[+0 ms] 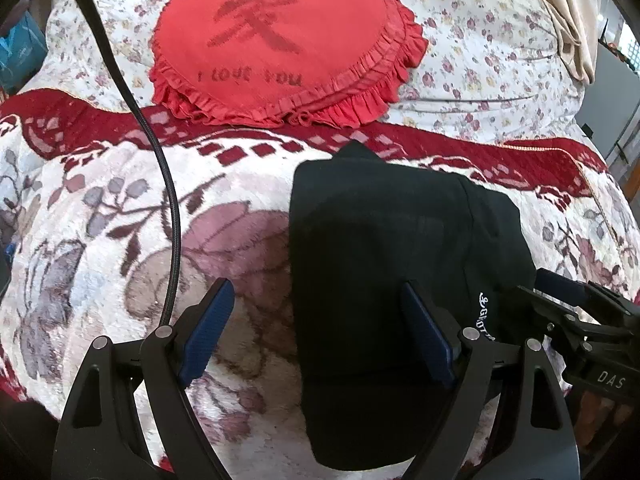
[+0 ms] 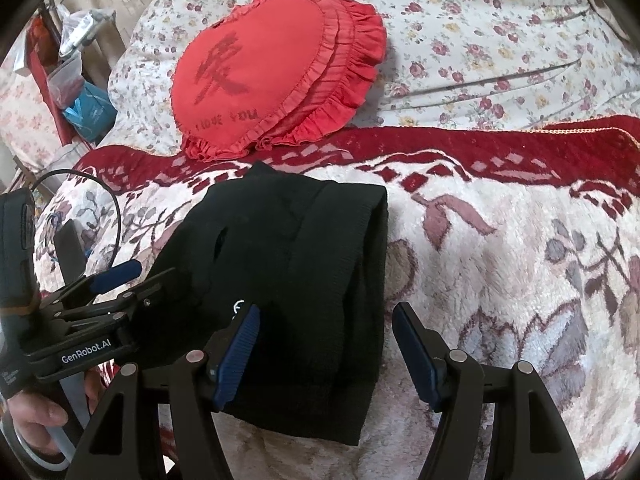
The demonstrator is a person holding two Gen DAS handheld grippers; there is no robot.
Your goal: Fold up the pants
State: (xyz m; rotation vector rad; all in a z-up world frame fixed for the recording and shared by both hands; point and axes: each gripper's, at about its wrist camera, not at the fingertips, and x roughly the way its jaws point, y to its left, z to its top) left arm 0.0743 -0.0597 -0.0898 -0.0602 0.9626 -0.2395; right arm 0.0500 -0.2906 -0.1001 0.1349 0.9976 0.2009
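Observation:
The black pants [image 1: 380, 248] lie folded into a compact rectangle on the floral plush blanket [image 1: 100, 240]; white lettering shows near their right side. My left gripper [image 1: 320, 320] hangs open over the pants' left edge, one pad above the blanket and the other above the black cloth. The right wrist view shows the same folded pants [image 2: 304, 256]. My right gripper [image 2: 328, 352] is open astride their right edge, with nothing pinched. Each gripper shows in the other's view: the right gripper [image 1: 544, 286] and the left gripper [image 2: 140, 272].
A red heart-shaped frilled pillow [image 1: 280, 40] rests behind the pants on a flowered quilt [image 1: 480, 60]. A black cable [image 1: 160, 168] crosses the blanket at the left. Bags and clutter [image 2: 80, 80] stand beside the bed. A hand [image 2: 36, 416] holds the left gripper's handle.

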